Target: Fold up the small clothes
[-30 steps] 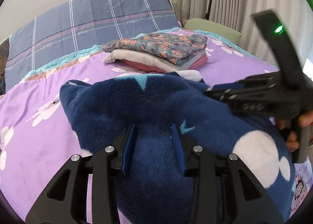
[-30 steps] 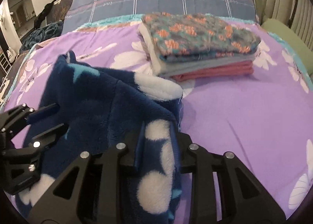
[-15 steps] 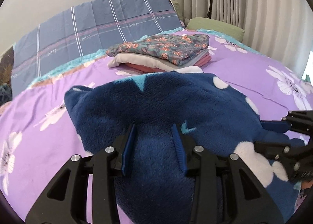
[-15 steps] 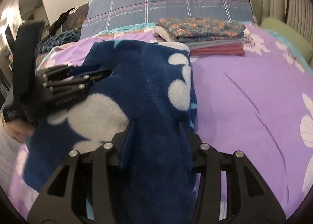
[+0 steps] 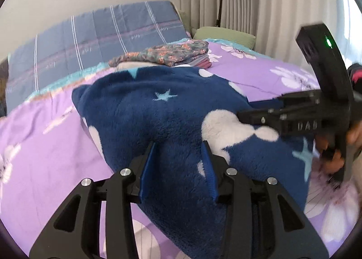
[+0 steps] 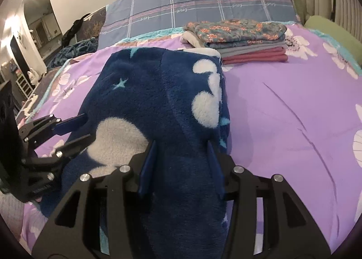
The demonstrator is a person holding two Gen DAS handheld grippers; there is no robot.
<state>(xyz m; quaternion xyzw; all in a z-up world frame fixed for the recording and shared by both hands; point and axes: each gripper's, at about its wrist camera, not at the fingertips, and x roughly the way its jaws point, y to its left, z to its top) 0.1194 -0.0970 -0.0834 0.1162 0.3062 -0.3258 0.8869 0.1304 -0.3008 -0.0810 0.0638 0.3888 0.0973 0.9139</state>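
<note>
A fluffy navy garment [image 5: 158,114] with white blobs and light-blue stars lies stretched over the purple bedspread [image 5: 45,145]; it also fills the right wrist view [image 6: 158,100]. My left gripper [image 5: 178,152] is shut on its near edge, the thick fleece bunched between the blue pads. My right gripper [image 6: 181,152] is shut on the other near edge. Each gripper shows in the other's view, the right one [image 5: 244,109] at the right, the left one [image 6: 83,127] at the left.
A stack of folded clothes [image 6: 237,39] with a floral piece on top sits at the far side of the bed. Behind it lies a blue plaid quilt [image 6: 203,3]. A green pillow [image 6: 328,32] and curtains [image 5: 271,10] are at the right.
Both grippers have pulled the garment back toward the near side of the bed, stretching it out lengthwise. The right gripper has risen back beside the left one.
</note>
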